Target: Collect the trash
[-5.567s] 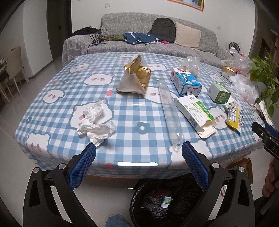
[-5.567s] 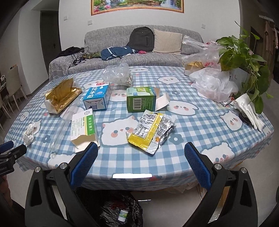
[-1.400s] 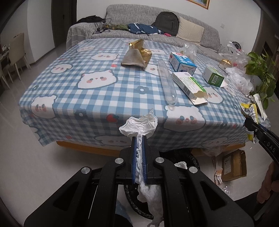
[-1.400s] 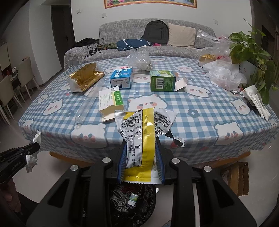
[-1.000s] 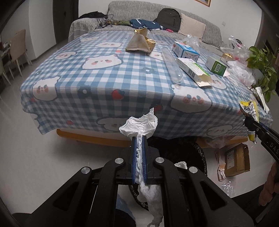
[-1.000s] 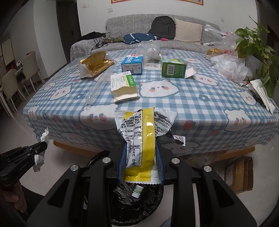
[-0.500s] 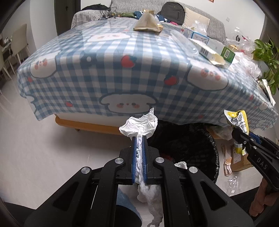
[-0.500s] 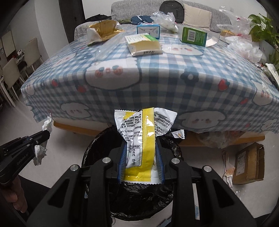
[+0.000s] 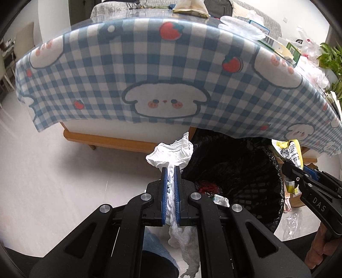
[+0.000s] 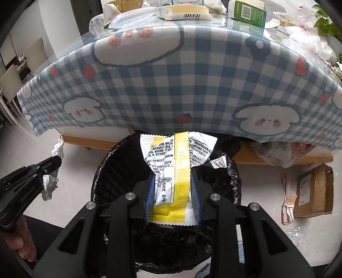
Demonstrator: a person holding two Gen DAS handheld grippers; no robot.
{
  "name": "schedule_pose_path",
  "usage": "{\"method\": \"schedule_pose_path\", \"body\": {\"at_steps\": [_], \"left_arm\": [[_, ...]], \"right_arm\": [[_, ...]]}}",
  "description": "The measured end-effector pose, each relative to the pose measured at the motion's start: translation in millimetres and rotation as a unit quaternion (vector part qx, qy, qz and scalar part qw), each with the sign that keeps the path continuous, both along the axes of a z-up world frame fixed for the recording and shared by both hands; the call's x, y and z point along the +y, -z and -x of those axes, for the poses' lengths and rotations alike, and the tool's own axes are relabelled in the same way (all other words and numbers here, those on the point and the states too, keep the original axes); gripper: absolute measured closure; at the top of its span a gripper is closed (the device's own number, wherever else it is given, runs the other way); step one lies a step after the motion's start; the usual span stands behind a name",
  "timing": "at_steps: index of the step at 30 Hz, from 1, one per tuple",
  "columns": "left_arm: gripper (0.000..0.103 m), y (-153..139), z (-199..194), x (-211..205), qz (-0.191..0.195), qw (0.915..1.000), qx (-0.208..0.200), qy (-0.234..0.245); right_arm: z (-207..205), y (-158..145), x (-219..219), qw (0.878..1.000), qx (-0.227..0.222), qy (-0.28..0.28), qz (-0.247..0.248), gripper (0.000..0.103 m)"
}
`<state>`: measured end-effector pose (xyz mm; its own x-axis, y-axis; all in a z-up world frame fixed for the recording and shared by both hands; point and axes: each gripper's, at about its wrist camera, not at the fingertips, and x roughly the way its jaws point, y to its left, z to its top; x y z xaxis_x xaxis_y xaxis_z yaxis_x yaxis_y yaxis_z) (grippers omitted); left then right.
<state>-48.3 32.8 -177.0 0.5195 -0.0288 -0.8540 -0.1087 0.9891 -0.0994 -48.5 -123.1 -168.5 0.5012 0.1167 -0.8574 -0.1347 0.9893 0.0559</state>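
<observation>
A crumpled white tissue is pinched in my left gripper, which is shut on it just left of the black-lined trash bin. The same tissue and left gripper appear at the left of the right wrist view. My right gripper is shut on a yellow and white snack wrapper, held directly over the mouth of the bin. That wrapper and the right gripper show at the bin's right rim in the left wrist view. Some trash lies inside the bin.
The table with the blue checked bear tablecloth overhangs just behind the bin. Boxes, a clear plastic tube and bags lie on top. A cardboard box and scraps lie on the floor to the right. Pale floor spreads left.
Both grippers have sunk from table height to below the table's edge, down toward the bin. The wrapper now hangs over the bin's mouth. Both grips are unchanged.
</observation>
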Motion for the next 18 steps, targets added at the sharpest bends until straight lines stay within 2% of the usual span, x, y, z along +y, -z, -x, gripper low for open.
{"method": "schedule_pose_path", "body": {"at_steps": [3,6,8,11,18], "left_arm": [[0.098,4,0,0,-0.001,1.0000,0.001,-0.001],[0.098,7,0,0,0.000,1.0000,0.004,-0.003],[0.098,9,-1,-3,0.003,1.0000,0.007,-0.003],[0.098,8,-1,-11,0.002,1.0000,0.006,0.002],[0.098,1,-1,-32,0.004,0.9999,-0.001,0.015]], "right_arm": [[-2,3,3,1.000,0.004,-0.006,0.002,0.074],[-1,5,7,1.000,0.002,-0.014,0.005,0.062],[0,3,8,1.000,-0.004,-0.016,0.009,0.060],[2,0,7,1.000,-0.008,-0.018,0.005,0.051],[9,-14,-7,0.999,-0.035,-0.007,0.015,0.021]]}}
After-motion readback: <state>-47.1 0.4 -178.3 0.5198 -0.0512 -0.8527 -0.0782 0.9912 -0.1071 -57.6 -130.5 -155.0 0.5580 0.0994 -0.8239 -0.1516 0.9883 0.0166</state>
